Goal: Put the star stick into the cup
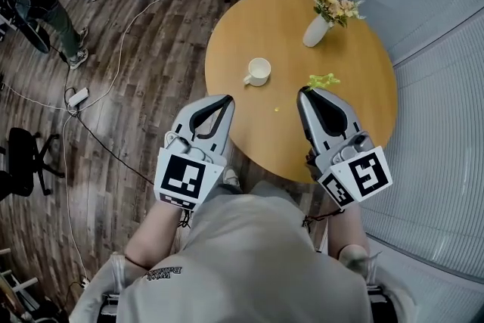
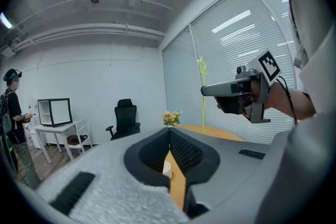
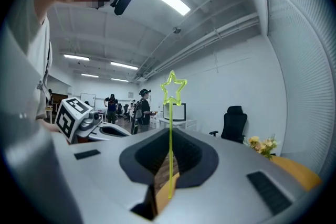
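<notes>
Wood-plank floor [image 1: 136,87] with a round wooden table [image 1: 363,110] standing on it, seen from above the person's shoulders. Cables [image 1: 91,134] trail across the floor to the left of the table, and a black office chair [image 1: 23,155] stands at the left edge.

Left gripper [image 1: 227,97]: held over the table's near left edge. Its jaws are closed tip to tip, with nothing between them. In the left gripper view, a strip of table top and part of the cup show through the hollow behind the tips.

Right gripper [image 1: 302,91]: held over the near right part of the table, level with the left gripper and well apart from it. Its jaws are closed on the lower shaft of the star stick [image 3: 170,128].

White vase of pale flowers [image 1: 318,30]: upright on the far right part of the table.

White cup [image 1: 258,72]: upright near the table's centre, handle toward the left, beyond and between the two gripper tips, touching neither.

Star stick: thin and yellow-green. It rises upright from the right gripper's jaws with the outlined star at its top, to the right of the cup and clear of it.
</notes>
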The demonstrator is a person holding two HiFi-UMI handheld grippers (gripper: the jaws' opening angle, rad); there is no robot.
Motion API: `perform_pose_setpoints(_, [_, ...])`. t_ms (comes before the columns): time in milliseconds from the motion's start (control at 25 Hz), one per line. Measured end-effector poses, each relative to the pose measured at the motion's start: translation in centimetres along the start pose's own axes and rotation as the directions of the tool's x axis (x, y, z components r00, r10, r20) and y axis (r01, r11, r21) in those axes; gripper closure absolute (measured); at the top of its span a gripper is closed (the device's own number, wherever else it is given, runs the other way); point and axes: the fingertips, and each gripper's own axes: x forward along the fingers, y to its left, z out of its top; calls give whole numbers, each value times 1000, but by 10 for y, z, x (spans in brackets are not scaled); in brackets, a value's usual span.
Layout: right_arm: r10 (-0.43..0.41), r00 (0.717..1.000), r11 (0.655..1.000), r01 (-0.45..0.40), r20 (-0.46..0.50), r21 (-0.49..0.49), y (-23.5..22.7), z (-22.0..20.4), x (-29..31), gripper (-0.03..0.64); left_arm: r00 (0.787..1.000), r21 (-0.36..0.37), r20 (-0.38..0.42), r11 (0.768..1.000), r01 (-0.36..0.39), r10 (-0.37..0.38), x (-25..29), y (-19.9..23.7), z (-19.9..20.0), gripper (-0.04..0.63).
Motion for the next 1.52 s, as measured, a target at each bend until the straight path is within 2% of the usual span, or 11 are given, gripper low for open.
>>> perform_pose_setpoints(120, [-35, 999, 999, 35, 9, -8, -15, 2, 4, 581, 1000, -4, -3, 1000, 0, 0, 9, 2, 1, 574])
perform_pose_setpoints(320, [-28, 1000, 1000, 28, -8, -10, -29, 5, 8, 581, 1000, -13, -12, 1000, -12, 12, 15, 7, 5, 574])
perform_pose_setpoints(760, [59, 998, 998, -58, -27, 31, -54, -14, 22, 581, 992, -19, -73, 995, -101, 99, 36, 17, -6, 574])
perform_pose_setpoints(1080, [84, 996, 992, -82, -19, 97, -76, -25, 47, 581, 984, -44, -75, 985, -168, 165, 51, 33, -1, 574])
perform_pose_setpoints(1200, [89, 996, 991, -88, -8, 100, -82, -27, 60, 581, 982, -18, -73, 984, -175, 173, 61, 41, -2, 574])
perform_pose_setpoints(1520, [-2, 1000, 997, 1, 19, 73, -108, -54, 103, 581, 983, -36, -78, 985, -168, 164, 90, 50, -20, 574])
